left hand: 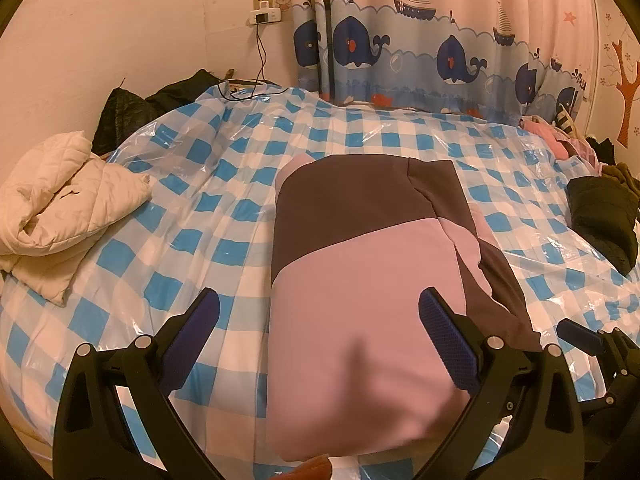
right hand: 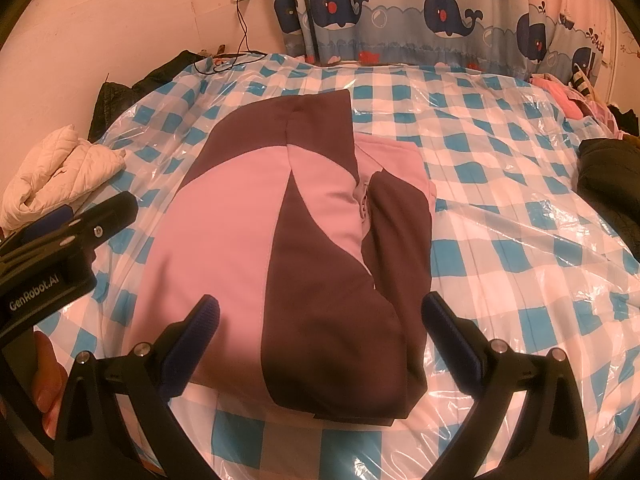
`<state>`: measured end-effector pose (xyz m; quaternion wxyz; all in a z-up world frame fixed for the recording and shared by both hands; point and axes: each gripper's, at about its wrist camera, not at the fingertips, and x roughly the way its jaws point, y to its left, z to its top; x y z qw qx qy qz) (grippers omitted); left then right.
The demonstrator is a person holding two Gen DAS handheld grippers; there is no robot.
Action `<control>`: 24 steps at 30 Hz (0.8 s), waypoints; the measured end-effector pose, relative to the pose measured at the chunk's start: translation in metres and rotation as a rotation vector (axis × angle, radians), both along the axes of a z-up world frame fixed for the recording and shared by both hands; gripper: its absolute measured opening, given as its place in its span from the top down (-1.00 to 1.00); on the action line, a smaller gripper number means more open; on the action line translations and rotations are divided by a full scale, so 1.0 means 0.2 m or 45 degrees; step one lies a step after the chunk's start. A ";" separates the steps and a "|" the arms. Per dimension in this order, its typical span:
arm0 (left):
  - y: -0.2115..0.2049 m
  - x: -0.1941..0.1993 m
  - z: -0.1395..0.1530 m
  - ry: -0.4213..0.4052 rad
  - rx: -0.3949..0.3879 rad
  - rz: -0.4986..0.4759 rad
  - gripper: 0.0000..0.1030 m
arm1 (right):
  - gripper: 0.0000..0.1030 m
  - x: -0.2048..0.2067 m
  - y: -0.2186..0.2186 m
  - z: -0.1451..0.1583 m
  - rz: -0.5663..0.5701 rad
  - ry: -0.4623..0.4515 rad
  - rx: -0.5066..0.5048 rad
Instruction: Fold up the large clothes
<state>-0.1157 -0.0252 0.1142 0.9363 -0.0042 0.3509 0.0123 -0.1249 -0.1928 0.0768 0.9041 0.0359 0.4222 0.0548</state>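
A pink and dark brown garment (left hand: 360,280) lies folded lengthwise on the blue-checked bed, also in the right wrist view (right hand: 280,240). My left gripper (left hand: 320,344) is open and empty, its fingers astride the garment's near pink end, just above it. My right gripper (right hand: 320,344) is open and empty over the garment's near brown end. The left gripper's body (right hand: 68,236) shows at the left of the right wrist view, and the right gripper's tip (left hand: 580,336) shows at the right of the left wrist view.
The bed (left hand: 200,240) carries a clear plastic sheet over a checked cover. A cream quilted jacket (left hand: 68,200) lies at the left, dark clothes (left hand: 604,216) at the right, black clothing (left hand: 132,108) by the wall, pink clothes (left hand: 560,140) at the far right. A whale curtain (left hand: 420,48) hangs behind.
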 end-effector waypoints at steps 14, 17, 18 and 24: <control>-0.01 0.00 0.00 -0.002 -0.001 -0.002 -0.85 | -0.87 0.00 -0.01 0.00 0.002 -0.001 -0.001; -0.01 0.00 0.01 -0.002 0.003 -0.001 -0.85 | -0.87 0.00 -0.01 0.00 0.003 -0.001 -0.001; -0.01 0.01 0.01 -0.002 0.003 -0.001 -0.85 | -0.87 0.00 -0.01 0.00 0.003 -0.001 -0.001; -0.01 0.00 0.00 -0.003 0.001 0.000 -0.85 | -0.87 0.00 -0.01 0.00 0.002 -0.001 -0.001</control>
